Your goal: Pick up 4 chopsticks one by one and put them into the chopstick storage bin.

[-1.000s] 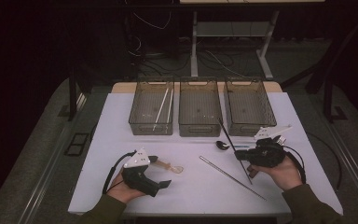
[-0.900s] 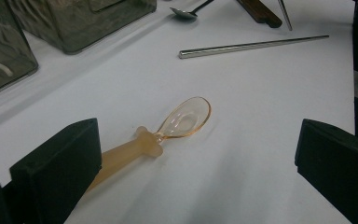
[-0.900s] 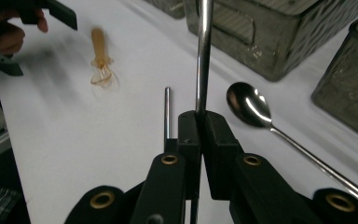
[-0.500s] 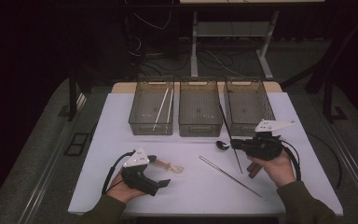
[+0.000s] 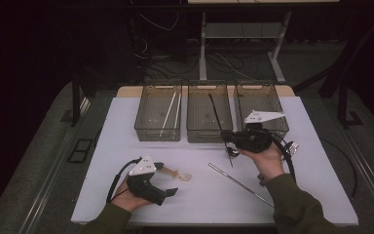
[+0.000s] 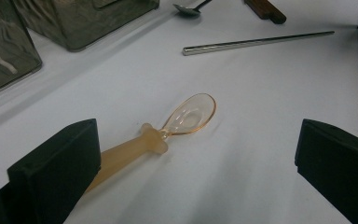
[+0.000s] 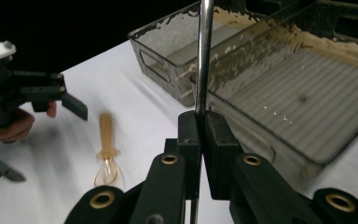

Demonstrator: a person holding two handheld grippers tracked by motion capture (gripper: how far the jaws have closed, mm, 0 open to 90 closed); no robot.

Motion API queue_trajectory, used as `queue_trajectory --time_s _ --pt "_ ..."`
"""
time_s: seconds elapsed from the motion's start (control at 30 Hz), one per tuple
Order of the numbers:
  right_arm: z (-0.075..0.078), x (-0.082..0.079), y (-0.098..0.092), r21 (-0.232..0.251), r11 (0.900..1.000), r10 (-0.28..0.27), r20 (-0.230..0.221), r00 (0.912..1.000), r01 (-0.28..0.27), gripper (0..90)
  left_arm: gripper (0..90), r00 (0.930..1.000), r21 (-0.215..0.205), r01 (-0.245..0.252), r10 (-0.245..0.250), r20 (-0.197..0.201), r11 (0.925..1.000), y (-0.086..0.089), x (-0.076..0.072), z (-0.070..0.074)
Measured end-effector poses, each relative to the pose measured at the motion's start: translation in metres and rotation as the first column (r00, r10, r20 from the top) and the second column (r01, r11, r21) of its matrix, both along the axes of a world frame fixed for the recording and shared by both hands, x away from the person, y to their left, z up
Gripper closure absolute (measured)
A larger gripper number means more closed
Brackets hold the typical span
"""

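At the lower left of the high view, the left gripper (image 5: pixel 168 187) lay in a hand on the white table (image 5: pixel 126 146), its jaws spread wide with nothing between them. In the left gripper view the translucent amber plastic spoon (image 6: pixel 168 128) lay on the table just ahead of those jaws, the end of its handle hidden behind the left-hand jaw.

At the right of centre in the high view, the right gripper (image 5: pixel 230 137) was held above the table, its jaws pressed together on a thin metal chopstick (image 5: pixel 218 114). In the right gripper view that rod rose straight up from between the jaws and ran off the top edge, so its tip was cut off. A small dark metal spoon (image 5: pixel 232 151) showed just below the right gripper in the high view, though whether it touched the gripper was hard to make out.

One more silver metal chopstick (image 5: pixel 241 183) lay slantwise on the table in the lower middle, its far end hidden beside the person's sleeve.

Farther back stood three clear smoky plastic bins (image 5: pixel 209 129) in a row. The left-hand one held two pale chopsticks (image 5: pixel 169 113); the contents of the right-hand one were partly hidden behind the gripper's grey plate.
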State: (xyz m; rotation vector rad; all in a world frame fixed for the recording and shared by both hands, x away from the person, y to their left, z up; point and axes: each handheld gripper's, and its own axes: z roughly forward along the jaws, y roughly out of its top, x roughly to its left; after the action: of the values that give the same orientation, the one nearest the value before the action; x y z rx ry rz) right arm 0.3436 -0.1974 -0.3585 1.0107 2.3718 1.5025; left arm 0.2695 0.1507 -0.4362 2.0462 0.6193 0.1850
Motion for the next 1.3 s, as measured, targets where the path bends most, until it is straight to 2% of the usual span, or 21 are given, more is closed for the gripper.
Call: queue_trajectory --time_s 0.47,0.5,0.57,0.9,1.3 --pt "0.023 0.034 0.041 0.020 0.999 -0.030 0.039 0.9988 0.029 86.0 0.0 1.0000 -0.001 0.007 -0.007 -0.003 1.0000 0.000 0.000 0.001" --pt "0.025 0.037 0.044 0.023 0.999 -0.034 0.042 0.9985 0.033 86.0 0.0 1.0000 -0.013 0.000 0.000 -0.006 0.9999 -0.001 -0.001 0.000" --pt "0.028 0.043 0.050 0.031 0.999 -0.042 0.048 0.9980 0.040 86.0 0.0 0.9999 -0.002 0.010 -0.010 -0.003 0.9999 0.000 0.000 0.001" --pt "0.037 0.073 0.084 0.067 0.995 -0.077 0.048 0.9958 0.074 86.0 0.0 1.0000 -0.002 0.010 -0.010 0.000 1.0000 -0.001 -0.001 0.001" --pt "0.045 0.099 0.125 0.064 0.994 -0.087 0.039 0.9954 0.085 86.0 0.0 0.9999 -0.001 0.011 -0.011 0.012 0.9999 0.000 0.000 0.002"
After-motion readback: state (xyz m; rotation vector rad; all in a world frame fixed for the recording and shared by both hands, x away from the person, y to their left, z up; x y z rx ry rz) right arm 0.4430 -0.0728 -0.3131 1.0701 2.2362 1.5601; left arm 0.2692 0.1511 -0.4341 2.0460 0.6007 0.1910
